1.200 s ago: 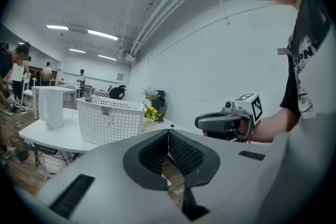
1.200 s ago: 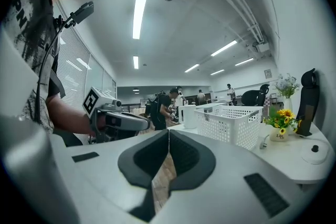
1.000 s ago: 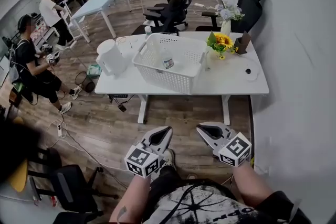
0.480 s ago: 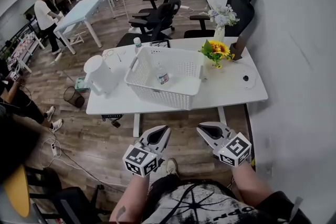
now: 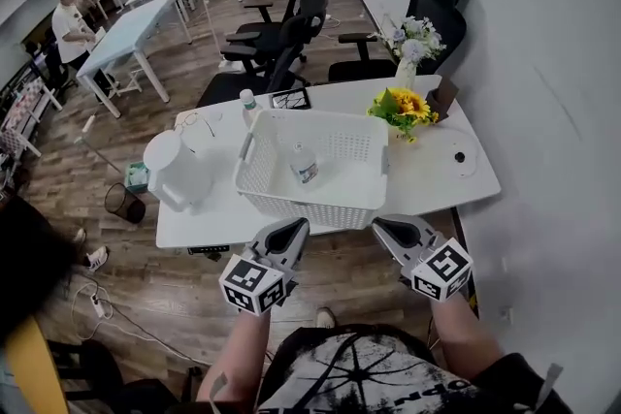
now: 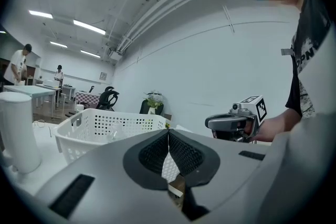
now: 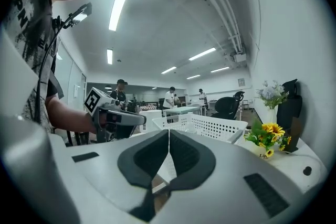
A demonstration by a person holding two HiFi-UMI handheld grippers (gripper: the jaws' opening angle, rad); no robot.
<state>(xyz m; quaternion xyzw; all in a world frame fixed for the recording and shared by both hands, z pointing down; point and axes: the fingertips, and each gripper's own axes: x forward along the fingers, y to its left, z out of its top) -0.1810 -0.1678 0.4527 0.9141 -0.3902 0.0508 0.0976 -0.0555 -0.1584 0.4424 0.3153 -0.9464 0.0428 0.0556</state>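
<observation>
Both grippers hang in the air side by side at the near edge of a white table (image 5: 437, 184). In the head view my left gripper (image 5: 298, 225) and my right gripper (image 5: 381, 225) point at a white perforated basket (image 5: 335, 208) just beyond them. Each has its jaws shut with nothing held between them. A small clear bottle (image 5: 304, 166) lies inside the basket. The left gripper view shows the basket (image 6: 107, 126) ahead and the right gripper (image 6: 210, 122) off to the right. From the right gripper view, the left gripper (image 7: 142, 119) shows at left, with the basket (image 7: 210, 126) ahead.
On the table stand a white jug (image 5: 175, 172) left of the basket, sunflowers (image 5: 400, 107), a vase of pale flowers (image 5: 412, 39), a dark stand (image 5: 444, 97) and a round white pad (image 5: 456, 157). Black office chairs (image 5: 281, 39) stand behind. People work at tables far left.
The table and basket have come much closer in all views. Both grippers, earlier over bare floor, now sit at the table's near edge, still shut.
</observation>
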